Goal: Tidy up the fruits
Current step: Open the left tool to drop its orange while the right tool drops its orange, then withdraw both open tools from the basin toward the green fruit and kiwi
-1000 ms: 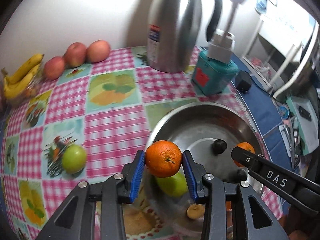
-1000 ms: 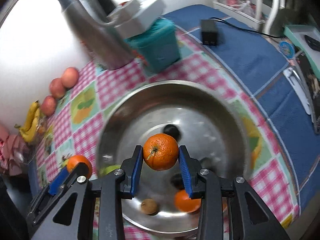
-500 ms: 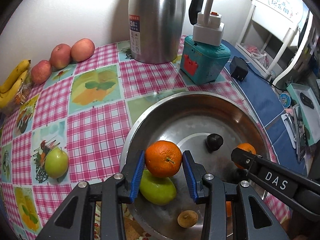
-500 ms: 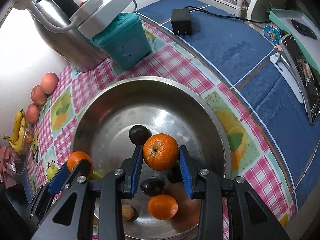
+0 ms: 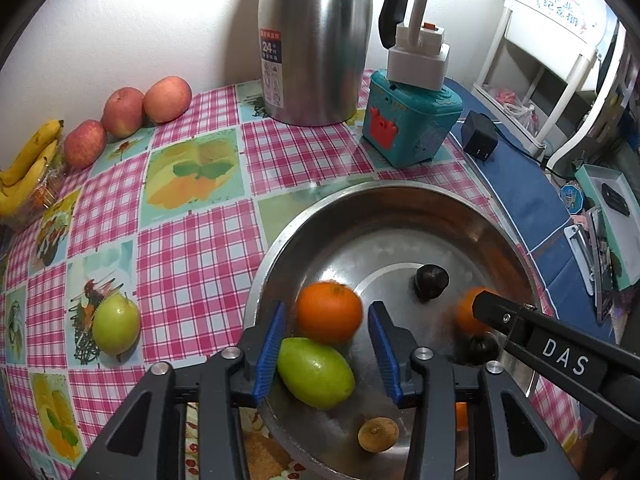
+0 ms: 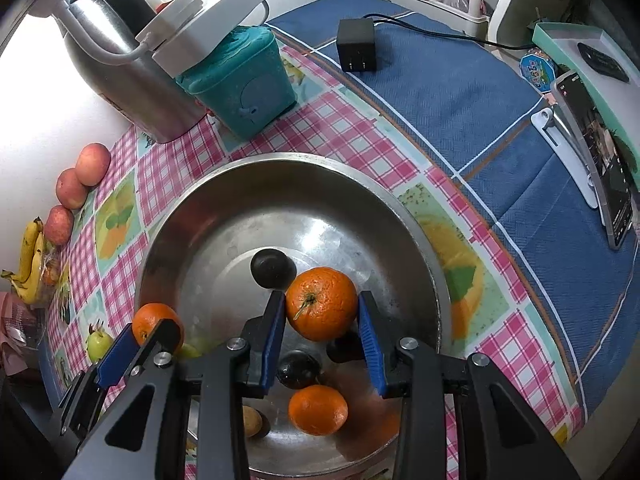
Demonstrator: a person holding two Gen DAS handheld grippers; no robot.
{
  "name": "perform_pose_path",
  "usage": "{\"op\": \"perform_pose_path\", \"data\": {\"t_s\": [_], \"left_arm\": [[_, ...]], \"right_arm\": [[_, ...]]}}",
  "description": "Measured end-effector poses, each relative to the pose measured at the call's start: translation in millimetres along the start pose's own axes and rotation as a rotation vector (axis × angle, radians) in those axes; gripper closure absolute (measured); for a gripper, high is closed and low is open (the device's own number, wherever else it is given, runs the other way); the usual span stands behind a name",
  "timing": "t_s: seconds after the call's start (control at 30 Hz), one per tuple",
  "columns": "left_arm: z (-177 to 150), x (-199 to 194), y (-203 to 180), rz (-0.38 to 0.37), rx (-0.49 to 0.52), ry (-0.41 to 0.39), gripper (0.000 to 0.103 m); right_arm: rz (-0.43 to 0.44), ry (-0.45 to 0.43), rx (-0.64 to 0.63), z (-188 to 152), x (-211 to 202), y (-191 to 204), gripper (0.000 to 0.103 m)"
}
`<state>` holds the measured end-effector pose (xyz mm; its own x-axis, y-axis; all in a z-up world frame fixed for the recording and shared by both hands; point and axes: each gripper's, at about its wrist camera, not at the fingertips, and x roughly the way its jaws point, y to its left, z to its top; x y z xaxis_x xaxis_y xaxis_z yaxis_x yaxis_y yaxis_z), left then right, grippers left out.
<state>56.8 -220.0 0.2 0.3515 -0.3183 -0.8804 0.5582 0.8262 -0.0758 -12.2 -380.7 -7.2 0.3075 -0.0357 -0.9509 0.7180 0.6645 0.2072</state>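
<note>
Checked table [image 5: 192, 264] bears bowl [image 5: 280, 248], kettle [image 5: 316, 40], apples [image 5: 124, 112].

White wall [image 5: 132, 20] brightly lit behind table; white shelf unit [image 5: 548, 60] at right.

Black tongs [image 5: 327, 354] — blue pads [image 6: 274, 344], silver screws, white "DAS" lettering

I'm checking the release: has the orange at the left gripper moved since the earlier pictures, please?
Yes. The orange has left the opening left gripper, dropping toward the green fruit in the bowl.
</note>
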Motion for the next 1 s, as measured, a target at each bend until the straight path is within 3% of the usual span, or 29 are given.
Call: {"op": "perform_pose_path", "data": {"t_s": [0.37, 0.5, 0.57, 0.6, 0.63, 0.67, 0.7, 1.0], "left_arm": [[1, -17, 15, 0.009, -0.037, -0.017, 0.051], [-1, -22, 27, 0.038, -0.073, -0.006, 0.047], [-2, -24, 35, 0.051, -0.097, 0.002, 0.041], [-3, -24, 39, 0.064, -0.110, 0.007, 0.033], [-3, -24, 43, 0.077, -0.118, 0.009, 0.027], [-4, -26, 48, 0.097, -0.126, 0.009, 0.025], [-5, -26, 51, 0.113, -0.132, 0.010, 0.023], [-13, -36, 79, 0.156, -0.199, 0.029, 0.015]], "right_arm": [[-0.002, -0.020, -0.036, 0, -11, 9, 0.064], [0.003, -0.010, -0.059, -4, -12, 16, 0.064], [0.003, -0.001, -0.068, -6, -11, 18, 0.064], [0.005, 0.005, -0.073, -7, -10, 19, 0.062], [0.008, 0.010, -0.075, -8, -10, 21, 0.052], [0.010, 0.013, -0.075, -9, -9, 22, 0.042], [0.009, 0.016, -0.077, -10, -9, 23, 0.039], [-0.011, 0.062, -0.134, -20, -2, 36, 0.039]]}}
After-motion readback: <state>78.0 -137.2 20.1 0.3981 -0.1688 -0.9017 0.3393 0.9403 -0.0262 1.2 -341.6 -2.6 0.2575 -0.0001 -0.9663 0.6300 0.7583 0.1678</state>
